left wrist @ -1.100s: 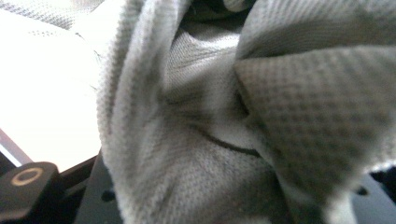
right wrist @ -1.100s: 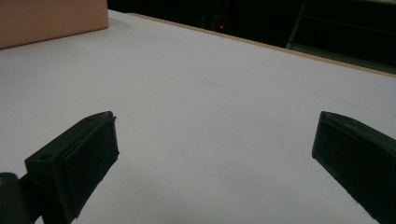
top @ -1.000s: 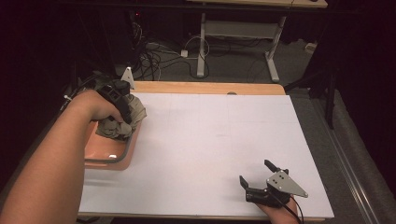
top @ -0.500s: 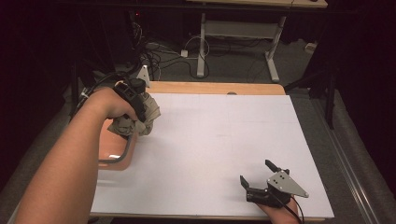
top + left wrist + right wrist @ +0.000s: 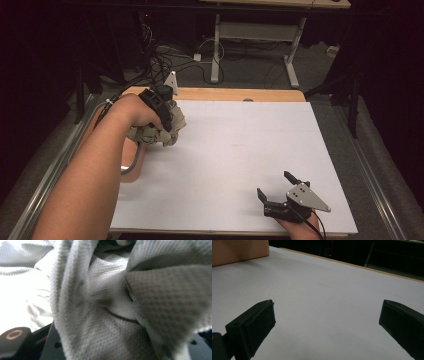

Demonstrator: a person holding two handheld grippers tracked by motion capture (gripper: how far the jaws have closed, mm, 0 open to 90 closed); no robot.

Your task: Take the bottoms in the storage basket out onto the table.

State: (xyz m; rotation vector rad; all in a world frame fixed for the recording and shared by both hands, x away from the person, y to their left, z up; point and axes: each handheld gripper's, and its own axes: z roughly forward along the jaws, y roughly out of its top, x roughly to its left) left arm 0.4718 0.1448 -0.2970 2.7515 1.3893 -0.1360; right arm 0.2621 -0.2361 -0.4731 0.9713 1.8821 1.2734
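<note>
The left gripper point(image 5: 167, 131) is clamped on a crumpled grey cloth with a bumpy weave point(image 5: 172, 125), held just over the left side of the white table point(image 5: 240, 150), beside a shiny metal tray point(image 5: 131, 165). The right gripper point(image 5: 275, 187) rests with its jaws wide apart and nothing between them, well away near the front edge. The cloth hangs in a loose bunch, so a fold could catch the tray or, maybe, slip out of the pinch.

White tabletop point(image 5: 240, 150) open ahead
</note>
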